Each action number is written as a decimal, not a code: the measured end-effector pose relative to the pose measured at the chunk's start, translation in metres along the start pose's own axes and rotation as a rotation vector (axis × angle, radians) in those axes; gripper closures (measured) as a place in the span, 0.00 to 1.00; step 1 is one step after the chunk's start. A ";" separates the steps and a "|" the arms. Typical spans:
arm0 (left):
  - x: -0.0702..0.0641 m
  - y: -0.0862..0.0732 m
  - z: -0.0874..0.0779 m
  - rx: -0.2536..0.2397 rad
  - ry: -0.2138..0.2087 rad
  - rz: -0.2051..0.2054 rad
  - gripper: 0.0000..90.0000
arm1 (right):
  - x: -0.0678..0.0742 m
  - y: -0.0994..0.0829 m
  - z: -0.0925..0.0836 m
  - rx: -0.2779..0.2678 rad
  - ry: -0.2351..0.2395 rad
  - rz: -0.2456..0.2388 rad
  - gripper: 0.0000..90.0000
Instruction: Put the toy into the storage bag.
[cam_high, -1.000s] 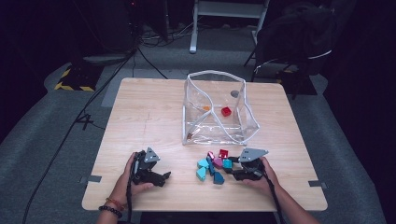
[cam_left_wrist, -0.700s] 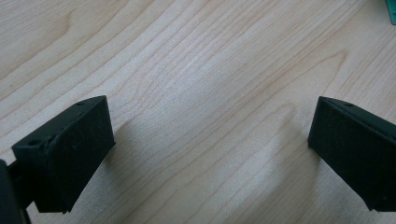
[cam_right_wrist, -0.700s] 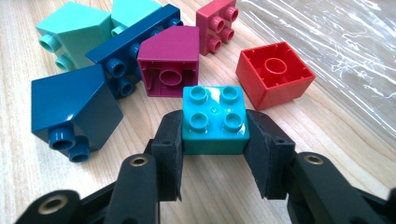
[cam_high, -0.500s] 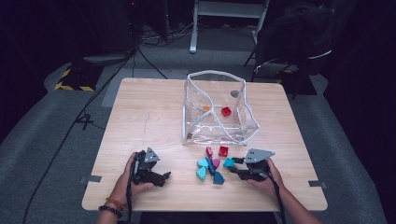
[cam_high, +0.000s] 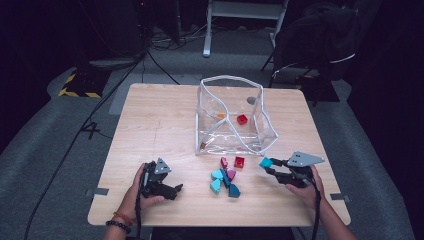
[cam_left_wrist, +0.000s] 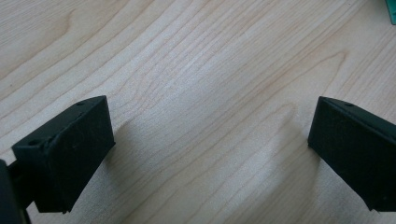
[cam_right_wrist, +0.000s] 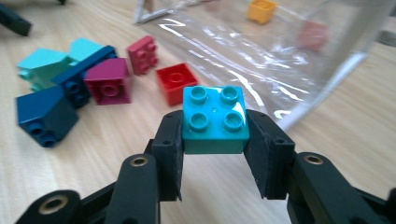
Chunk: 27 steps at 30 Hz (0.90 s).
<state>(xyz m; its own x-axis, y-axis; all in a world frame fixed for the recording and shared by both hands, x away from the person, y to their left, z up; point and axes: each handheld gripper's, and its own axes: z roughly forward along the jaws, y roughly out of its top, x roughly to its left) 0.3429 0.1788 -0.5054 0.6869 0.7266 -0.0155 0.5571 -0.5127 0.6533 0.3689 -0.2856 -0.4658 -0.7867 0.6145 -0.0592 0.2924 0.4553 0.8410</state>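
Up close, four studs on the right tool's teal brick.

Lab: cables on dark floor, taped edge.

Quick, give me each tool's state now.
Left tool: open, empty, over bare table.
Right tool: closed on the teal brick.

Table is lit pretty evenly from overhead, everything around it goes near black. High view is soft and grainy. Bag throws white glare streaks and blurs out toward 12 o'clock. Soft shadows under the jaws, probably one diffuse lamp.
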 end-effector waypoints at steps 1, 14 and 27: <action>0.000 0.000 0.000 0.000 0.000 0.000 0.01 | -0.002 0.000 -0.003 -0.003 -0.013 0.003 0.66; 0.000 0.000 0.000 0.000 0.000 0.000 0.01 | -0.030 0.004 -0.035 -0.077 -0.117 0.057 0.66; 0.000 0.000 0.000 0.000 0.000 0.000 0.01 | -0.043 0.025 -0.050 -0.141 -0.155 0.108 0.66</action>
<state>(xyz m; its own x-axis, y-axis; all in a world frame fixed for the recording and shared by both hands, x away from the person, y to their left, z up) 0.3429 0.1788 -0.5054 0.6868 0.7267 -0.0154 0.5571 -0.5127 0.6533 0.3826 -0.3326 -0.4156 -0.6586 0.7516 -0.0372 0.2832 0.2934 0.9131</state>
